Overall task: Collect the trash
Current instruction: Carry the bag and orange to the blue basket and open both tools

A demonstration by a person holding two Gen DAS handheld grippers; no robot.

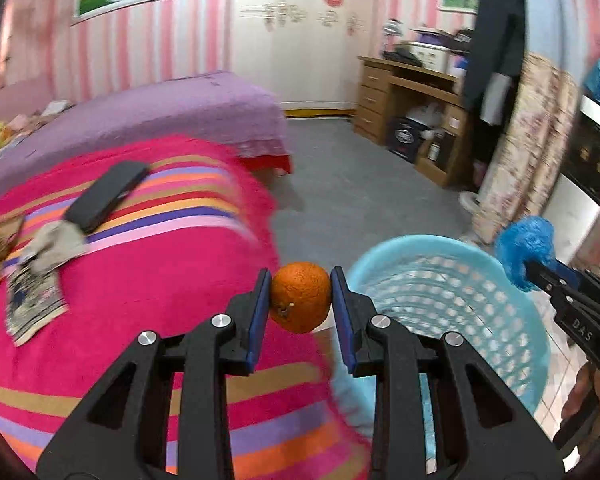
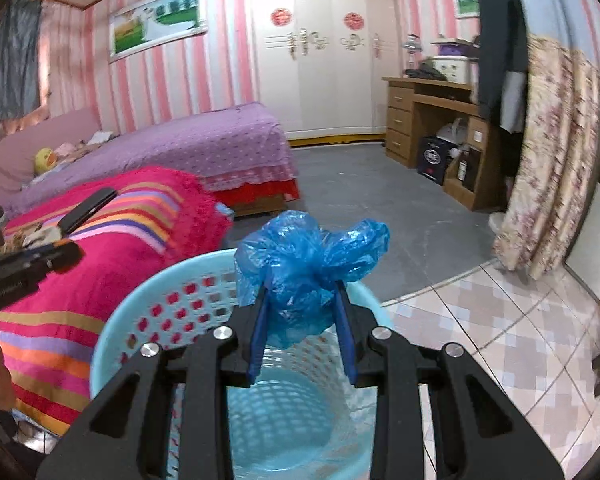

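Observation:
My left gripper [image 1: 300, 292] is shut on an orange [image 1: 300, 298], which it holds above the edge of the striped pink blanket [image 1: 120, 320], just left of the light blue plastic basket [image 1: 500, 292]. My right gripper [image 2: 302, 304] is shut on a crumpled blue plastic bag [image 2: 308, 256] and holds it over the open mouth of the blue basket [image 2: 112, 320]. In the left wrist view the right gripper [image 1: 530, 270] with the blue bag [image 1: 524, 248] shows at the basket's far right rim. The left gripper's body shows at the left edge of the right wrist view.
On the blanket lie a black remote [image 1: 106, 194], a crumpled grey tissue [image 1: 56, 246] and printed wrappers [image 1: 32, 304]. A purple bed [image 1: 160, 112], a wooden desk [image 1: 412, 108], a floral curtain [image 1: 536, 148] and grey floor [image 1: 360, 184] lie beyond. Tiled floor [image 2: 500, 340] is at the right.

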